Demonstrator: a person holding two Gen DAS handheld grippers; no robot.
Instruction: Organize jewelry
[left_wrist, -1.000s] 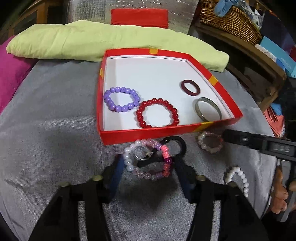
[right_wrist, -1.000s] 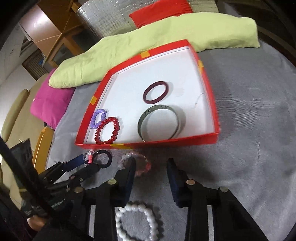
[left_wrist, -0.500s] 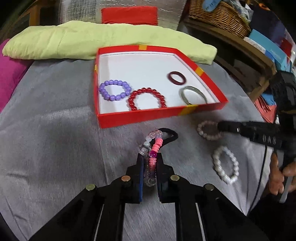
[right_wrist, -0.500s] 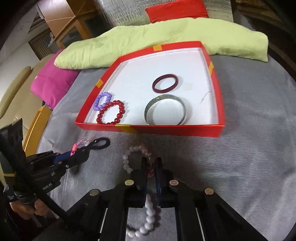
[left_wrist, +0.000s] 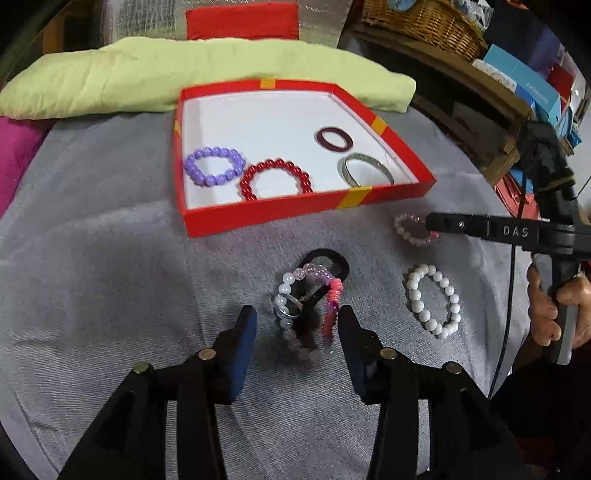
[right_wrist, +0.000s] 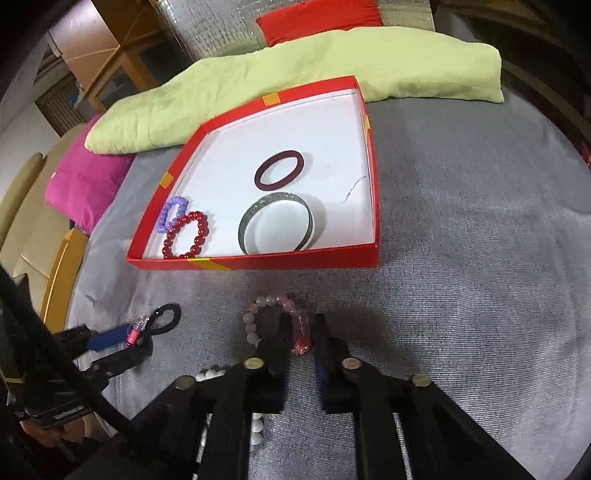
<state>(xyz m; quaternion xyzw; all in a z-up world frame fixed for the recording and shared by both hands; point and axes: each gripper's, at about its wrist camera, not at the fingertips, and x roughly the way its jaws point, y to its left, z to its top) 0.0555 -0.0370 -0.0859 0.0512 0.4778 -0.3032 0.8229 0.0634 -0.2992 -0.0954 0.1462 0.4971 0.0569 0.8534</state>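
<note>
Four pieces already lie in the red box: a purple bead bracelet and a red bead bracelet toward its left wall, a dark red ring and a silver bangle toward its right. My left gripper has just been opening; its fingers stand spread around the mixed pink-and-white bracelet, which lies tangled with a black hair tie on the grey cloth before the box's near wall. My right gripper has also just been opening, fingers slightly apart with the pale pink bracelet's side between them. A white pearl bracelet lies nearby.
</note>
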